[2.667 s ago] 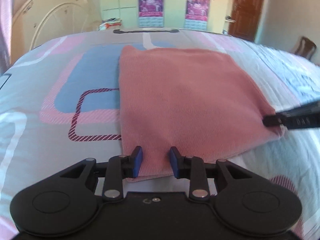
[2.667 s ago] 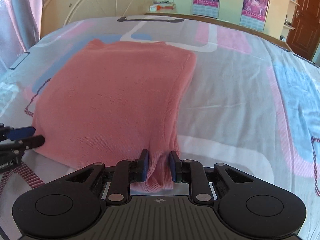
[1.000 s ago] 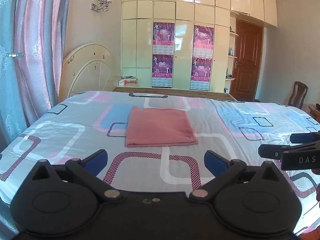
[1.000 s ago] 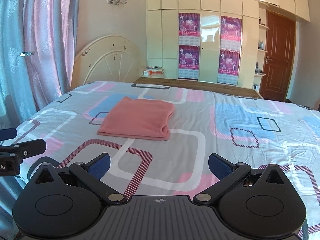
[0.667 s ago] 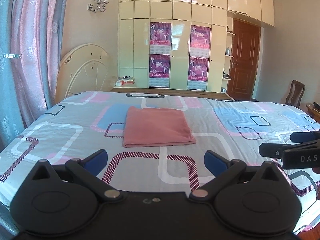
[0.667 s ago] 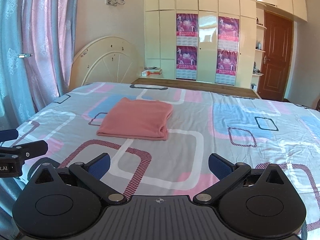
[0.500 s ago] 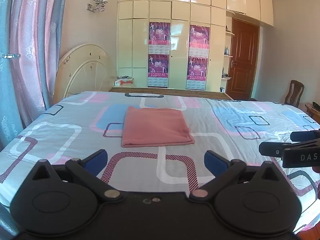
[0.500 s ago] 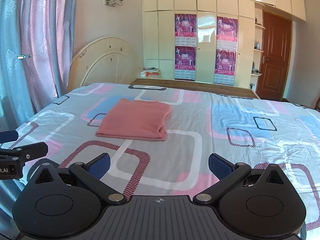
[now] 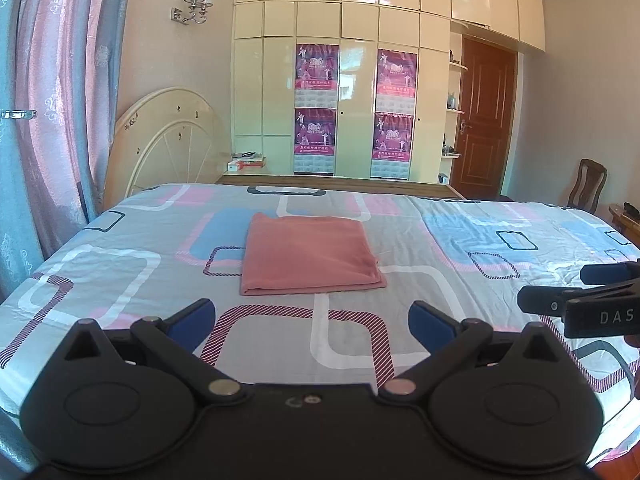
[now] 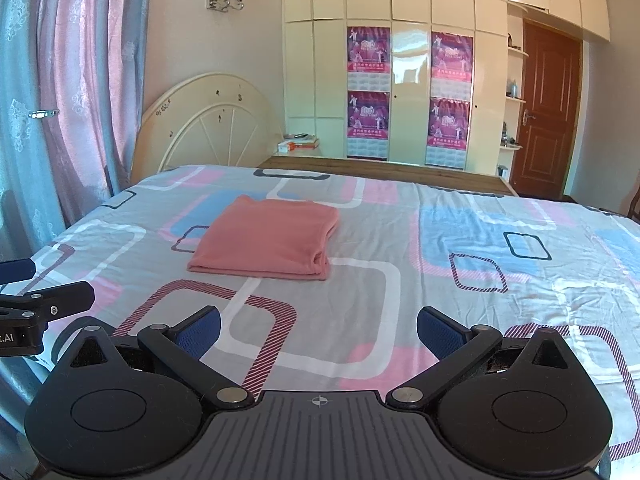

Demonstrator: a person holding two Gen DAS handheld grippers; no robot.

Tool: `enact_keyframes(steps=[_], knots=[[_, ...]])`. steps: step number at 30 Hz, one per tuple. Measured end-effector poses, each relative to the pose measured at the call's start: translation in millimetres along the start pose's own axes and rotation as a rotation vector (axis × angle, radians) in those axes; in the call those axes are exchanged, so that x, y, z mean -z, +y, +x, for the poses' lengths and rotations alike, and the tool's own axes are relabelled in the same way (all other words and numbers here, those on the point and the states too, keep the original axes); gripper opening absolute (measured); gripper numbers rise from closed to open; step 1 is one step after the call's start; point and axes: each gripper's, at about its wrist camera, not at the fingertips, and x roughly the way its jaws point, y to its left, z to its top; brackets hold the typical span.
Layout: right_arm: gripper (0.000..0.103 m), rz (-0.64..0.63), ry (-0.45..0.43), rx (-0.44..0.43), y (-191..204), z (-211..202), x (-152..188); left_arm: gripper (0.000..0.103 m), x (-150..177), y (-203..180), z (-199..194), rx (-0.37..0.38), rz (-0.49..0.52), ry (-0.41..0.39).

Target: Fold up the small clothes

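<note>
A pink garment (image 9: 308, 254) lies folded into a flat rectangle on the patterned bed sheet (image 9: 120, 264), left of the bed's middle. It also shows in the right wrist view (image 10: 266, 238). My left gripper (image 9: 312, 322) is open wide and empty, held back over the bed's near edge, well short of the garment. My right gripper (image 10: 318, 328) is open wide and empty, also back from the garment. Each gripper's tips show at the side of the other view.
The bed sheet (image 10: 480, 280) stretches to the right. A headboard (image 9: 168, 144) leans at the far left by curtains (image 9: 48, 120). Wardrobes (image 9: 352, 100) with posters stand behind, a door (image 9: 484, 120) and a chair (image 9: 586, 186) at the right.
Both grippers let go of the folded garment, opened wide and pulled back from the bed. In the last second they have barely moved.
</note>
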Motion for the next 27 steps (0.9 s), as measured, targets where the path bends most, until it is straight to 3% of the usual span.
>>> enact_keyframes(steps=[27], knots=[[0.103, -0.002, 0.006, 0.003, -6.6, -2.2, 3.8, 0.103, 0.2, -3.5, -0.1, -0.003, -0.004, 0.007]])
